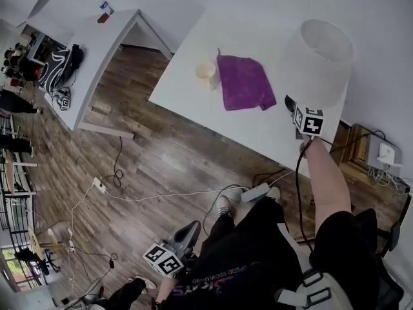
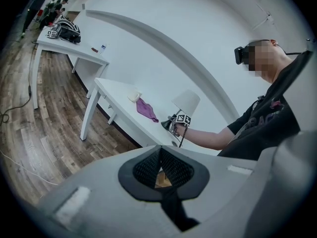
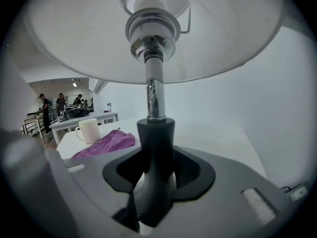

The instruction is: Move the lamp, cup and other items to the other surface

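A white-shaded lamp (image 1: 319, 60) stands at the right end of the white table (image 1: 187, 57). My right gripper (image 1: 292, 105) is shut on its dark lower stem (image 3: 154, 138), just under the chrome rod, with the shade (image 3: 148, 29) spreading overhead. To the lamp's left lie a purple cloth (image 1: 244, 82) and, beyond it, a cream cup (image 1: 205, 73); both also show in the right gripper view, the cloth (image 3: 106, 143) and the cup (image 3: 89, 130). My left gripper (image 1: 169, 258) hangs low beside the person's leg, over the floor, shut with nothing in it (image 2: 160, 155).
A second white table (image 1: 106, 44) stands farther left across a strip of wood floor, with a dark backpack (image 1: 61, 66) on it. Cables and a power strip (image 1: 255, 192) lie on the floor near the person's feet. A small wooden stand with a white box (image 1: 386, 154) sits at right.
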The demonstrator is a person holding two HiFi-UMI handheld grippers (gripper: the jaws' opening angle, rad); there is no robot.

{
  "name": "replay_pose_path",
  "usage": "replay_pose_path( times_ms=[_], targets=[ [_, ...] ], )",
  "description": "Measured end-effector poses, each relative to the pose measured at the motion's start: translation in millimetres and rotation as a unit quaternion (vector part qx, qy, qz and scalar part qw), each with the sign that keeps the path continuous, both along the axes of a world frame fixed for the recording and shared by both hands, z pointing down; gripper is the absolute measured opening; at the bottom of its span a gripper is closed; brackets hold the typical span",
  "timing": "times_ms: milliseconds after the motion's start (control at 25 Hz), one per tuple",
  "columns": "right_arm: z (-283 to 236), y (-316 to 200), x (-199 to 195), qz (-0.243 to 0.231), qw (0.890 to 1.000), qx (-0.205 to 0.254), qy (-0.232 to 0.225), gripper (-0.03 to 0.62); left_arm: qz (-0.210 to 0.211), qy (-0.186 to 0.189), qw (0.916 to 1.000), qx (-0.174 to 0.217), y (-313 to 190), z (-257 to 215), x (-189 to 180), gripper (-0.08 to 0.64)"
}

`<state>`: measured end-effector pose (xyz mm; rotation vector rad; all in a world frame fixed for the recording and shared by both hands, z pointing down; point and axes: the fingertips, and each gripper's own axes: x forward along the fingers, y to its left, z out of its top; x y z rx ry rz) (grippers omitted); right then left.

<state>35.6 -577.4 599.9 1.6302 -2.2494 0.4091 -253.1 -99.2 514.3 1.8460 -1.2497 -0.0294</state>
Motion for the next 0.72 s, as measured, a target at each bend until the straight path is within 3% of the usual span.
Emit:
replay_pose_path(
  times_ms=[440,720],
  targets=[
    [-33,22,6,0.010,0.998,0.039,-0.043,0.155,0.034,0.003,0.9993,0.016,-8,-3,-7,0.000],
    [-70,29,13,0.009,0.996,0.075,-0.037,0.155,0.050,0.007,0.9983,0.029,-16,-10,-10,0.000]
  ],
)
